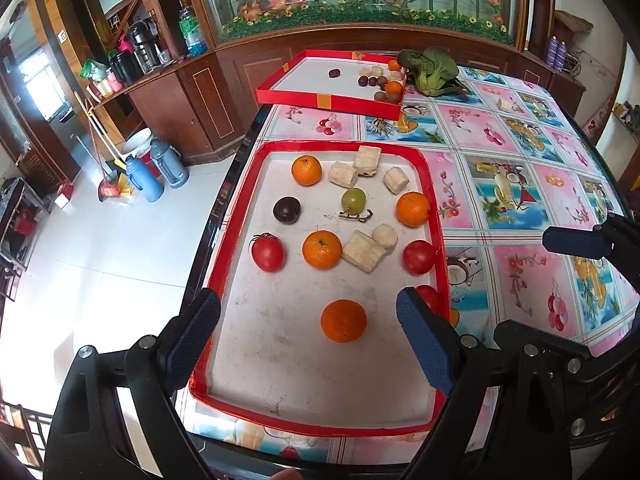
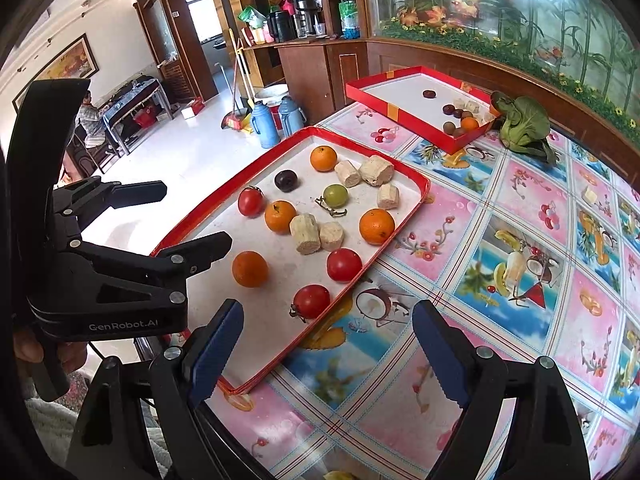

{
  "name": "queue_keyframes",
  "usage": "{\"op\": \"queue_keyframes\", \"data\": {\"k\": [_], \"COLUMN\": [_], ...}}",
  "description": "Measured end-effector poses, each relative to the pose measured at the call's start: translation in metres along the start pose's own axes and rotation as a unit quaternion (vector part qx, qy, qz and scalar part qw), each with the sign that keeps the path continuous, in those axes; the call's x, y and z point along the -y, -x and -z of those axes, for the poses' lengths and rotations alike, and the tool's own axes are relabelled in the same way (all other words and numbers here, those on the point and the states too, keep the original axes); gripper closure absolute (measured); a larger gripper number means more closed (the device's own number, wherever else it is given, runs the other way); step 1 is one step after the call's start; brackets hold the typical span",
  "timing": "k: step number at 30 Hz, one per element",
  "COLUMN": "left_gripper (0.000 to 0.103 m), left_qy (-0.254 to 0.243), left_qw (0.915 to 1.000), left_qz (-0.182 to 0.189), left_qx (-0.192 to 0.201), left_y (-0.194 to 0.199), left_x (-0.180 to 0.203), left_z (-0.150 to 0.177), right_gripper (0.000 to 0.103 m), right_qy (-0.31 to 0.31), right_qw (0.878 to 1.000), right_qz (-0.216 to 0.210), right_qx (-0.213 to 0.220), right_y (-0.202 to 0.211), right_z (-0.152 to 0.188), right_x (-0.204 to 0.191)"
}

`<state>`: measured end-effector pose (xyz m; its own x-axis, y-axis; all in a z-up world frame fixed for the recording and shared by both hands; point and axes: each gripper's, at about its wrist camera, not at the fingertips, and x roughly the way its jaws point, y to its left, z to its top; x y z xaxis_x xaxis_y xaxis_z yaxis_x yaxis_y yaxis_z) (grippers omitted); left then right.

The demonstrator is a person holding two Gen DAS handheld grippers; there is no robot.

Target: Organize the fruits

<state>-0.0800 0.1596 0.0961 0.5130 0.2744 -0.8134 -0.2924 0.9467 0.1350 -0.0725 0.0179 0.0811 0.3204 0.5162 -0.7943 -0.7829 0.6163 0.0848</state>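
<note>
- Left tool (image 1: 308,326) hanging over the near end of the red tray (image 1: 236,216), jaws spread wide, nothing between the pads except an orange (image 1: 343,321) sitting on the tray floor below, untouched.
- Right tool (image 2: 328,354) also wide open and empty, hovering over the near corner of the same tray and the patterned table (image 2: 500,208) beside it.
- Closest to the right tool: a red tomato (image 2: 312,301) with its stem on, just inside the tray's rim; another tomato (image 2: 344,265) a bit further up the same edge.
- Scattered across the rest of the tray, mostly apart from each other: three more oranges, a third tomato (image 1: 267,253) on the left side, a dark plum (image 1: 287,210), a green grape (image 1: 353,200) next to a bare bit of stem.
- Also mixed in: pale chunky cut pieces (image 1: 363,255), two touching near the middle, three more bunched toward the far end.
- Red box (image 1: 332,102) further back on the table, overhanging the edge a little, with a few small dark fruits, a couple of oranges and pale pieces crowded in one corner, plus one dark fruit alone.
- Leafy greens (image 1: 432,70) lying on the table right beside that box.
</note>
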Motion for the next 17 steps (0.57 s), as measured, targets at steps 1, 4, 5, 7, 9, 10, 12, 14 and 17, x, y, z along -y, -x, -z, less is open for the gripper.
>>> {"op": "queue_keyframes", "data": {"k": [1,4,5,7,9,10,12,14,17], "left_gripper": [0.013,0.013,0.013,0.013,0.013,0.013,0.013,0.013,0.013], "left_qy": [0.001,0.003,0.003,0.003,0.004,0.006,0.009,0.012,0.016], "left_qw": [1.0,1.0,1.0,1.0,0.9999,0.9999,0.9999,0.9999,0.9997], "left_qz": [0.0,0.002,0.003,0.006,0.008,0.009,0.013,0.01,0.014], "left_qx": [-0.001,-0.004,-0.004,-0.006,-0.007,-0.007,-0.006,-0.006,-0.01], "left_y": [-0.0002,-0.0008,-0.0009,-0.0013,-0.0015,-0.0015,-0.0017,-0.0024,-0.0051], "left_x": [0.0003,0.0013,0.0016,0.0027,0.0034,0.0035,0.0033,0.0034,0.0043], "left_z": [0.0,0.0002,0.0004,0.0005,0.0005,0.0006,0.0003,-0.0001,-0.0005], "right_gripper": [0.015,0.015,0.015,0.015,0.015,0.015,0.015,0.015,0.015], "right_qy": [0.0,0.001,0.002,0.002,0.002,0.001,0.0,-0.001,-0.004], "right_qw": [1.0,1.0,1.0,1.0,1.0,1.0,1.0,1.0,1.0], "right_qz": [0.0,-0.001,-0.001,0.0,0.0,-0.001,-0.002,-0.002,-0.003], "right_qx": [0.0,0.001,0.002,0.003,0.003,0.003,0.003,0.003,0.003], "right_y": [0.0,0.0005,0.0007,0.0011,0.0015,0.0014,0.0015,0.0016,0.0018], "right_z": [0.0,-0.0001,-0.0004,-0.0006,-0.001,-0.0012,-0.0012,-0.001,0.0003], "right_x": [-0.0001,-0.0002,-0.0002,-0.0001,0.001,0.0017,0.0028,0.0043,0.0073]}}
